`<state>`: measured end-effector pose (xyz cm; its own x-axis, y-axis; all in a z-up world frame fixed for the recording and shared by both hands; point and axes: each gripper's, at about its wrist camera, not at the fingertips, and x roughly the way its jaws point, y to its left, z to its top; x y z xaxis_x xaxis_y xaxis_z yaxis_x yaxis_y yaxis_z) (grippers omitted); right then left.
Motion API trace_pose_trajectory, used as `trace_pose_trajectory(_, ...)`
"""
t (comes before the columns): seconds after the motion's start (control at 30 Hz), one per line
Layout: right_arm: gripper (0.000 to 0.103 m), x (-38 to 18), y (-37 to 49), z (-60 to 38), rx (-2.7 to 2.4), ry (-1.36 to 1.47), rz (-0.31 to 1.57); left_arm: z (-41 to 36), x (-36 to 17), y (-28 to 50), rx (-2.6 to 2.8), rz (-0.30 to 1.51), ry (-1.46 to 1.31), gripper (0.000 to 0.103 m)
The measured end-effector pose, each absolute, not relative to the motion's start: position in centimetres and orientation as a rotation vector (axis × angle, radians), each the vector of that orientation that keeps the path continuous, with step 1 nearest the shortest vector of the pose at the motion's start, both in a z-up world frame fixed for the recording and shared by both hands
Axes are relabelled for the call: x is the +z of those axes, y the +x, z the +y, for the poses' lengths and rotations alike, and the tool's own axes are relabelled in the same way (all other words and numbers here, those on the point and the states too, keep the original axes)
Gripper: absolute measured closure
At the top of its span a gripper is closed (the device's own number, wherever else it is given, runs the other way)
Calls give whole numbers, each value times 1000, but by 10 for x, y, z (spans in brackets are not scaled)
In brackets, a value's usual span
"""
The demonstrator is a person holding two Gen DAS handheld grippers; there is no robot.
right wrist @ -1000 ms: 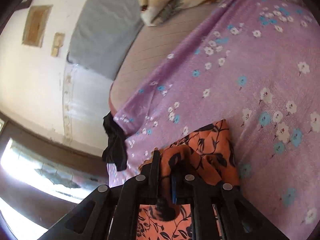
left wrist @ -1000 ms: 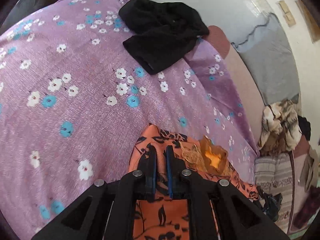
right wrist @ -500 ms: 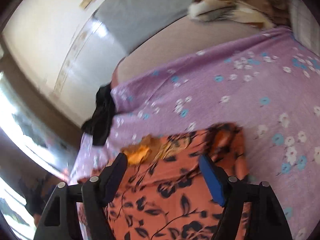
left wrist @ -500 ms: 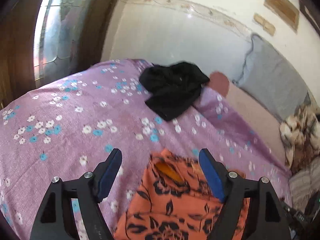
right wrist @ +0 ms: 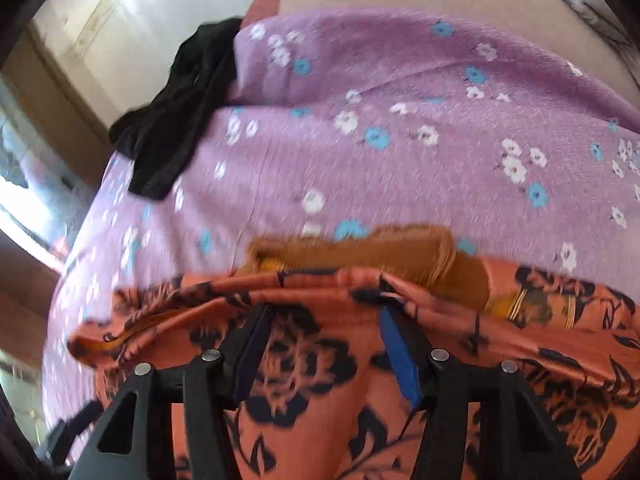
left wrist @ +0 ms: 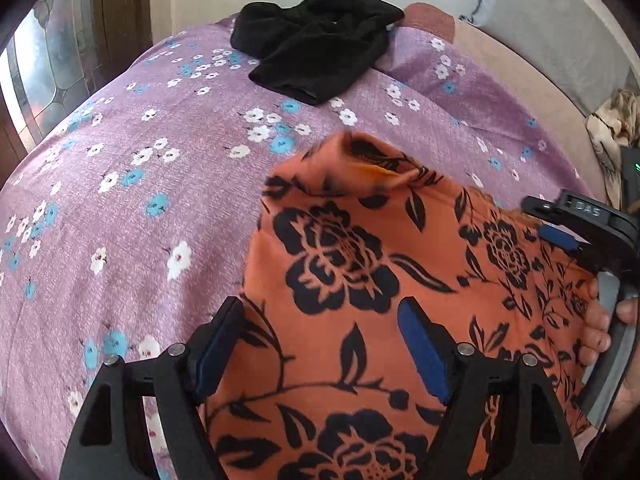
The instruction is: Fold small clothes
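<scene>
Left wrist view: both jaws spread, empty, over the orange floral garment (left wrist: pixel 360 280); thin, limp, light — pinch its upper-frame hem.

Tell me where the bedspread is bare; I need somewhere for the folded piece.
Free: the purple floral bedspread left of the orange black-flowered garment, and the strip between it and the black crumpled garment. Crowded: the near right, where both open grippers, left and right, hover over the orange cloth.

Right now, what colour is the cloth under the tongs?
Orange cloth with black flowers; clearest from the left wrist.
</scene>
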<state>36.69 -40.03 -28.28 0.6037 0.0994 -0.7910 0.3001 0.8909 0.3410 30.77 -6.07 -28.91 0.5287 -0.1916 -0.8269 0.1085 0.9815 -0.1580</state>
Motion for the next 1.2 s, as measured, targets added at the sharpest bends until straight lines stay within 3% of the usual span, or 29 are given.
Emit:
trace_pose_trajectory(0.23,44,-244,282,-458,-233,470,816,-33,-286,317,-128,1034,-246,23)
trace_pose_trajectory(0.47,44,-293,209,-511,-364,565,930,-49,-300,318,-89,1104,-88,23)
trace_pose_trajectory(0.7,42,-258,154,-483,-280,534,840,-54,-273,301,-107,985,-66,23)
trace_pose_trajectory(0.8,42,-268,136,-468,-200,598,875,-73,-270,280,-175,956,5,23)
trace_pose_trajectory(0.9,41,-302,132,-454,-179,650,990,-96,-294,267,-261,1049,70,20)
trace_pose_trajectory(1.03,40,-286,122,-447,-143,680,931,-116,-295,242,-226,955,222,20)
trace_pose_trajectory(1.2,40,-273,104,-445,-72,747,866,-109,-282,205,-296,942,104,20)
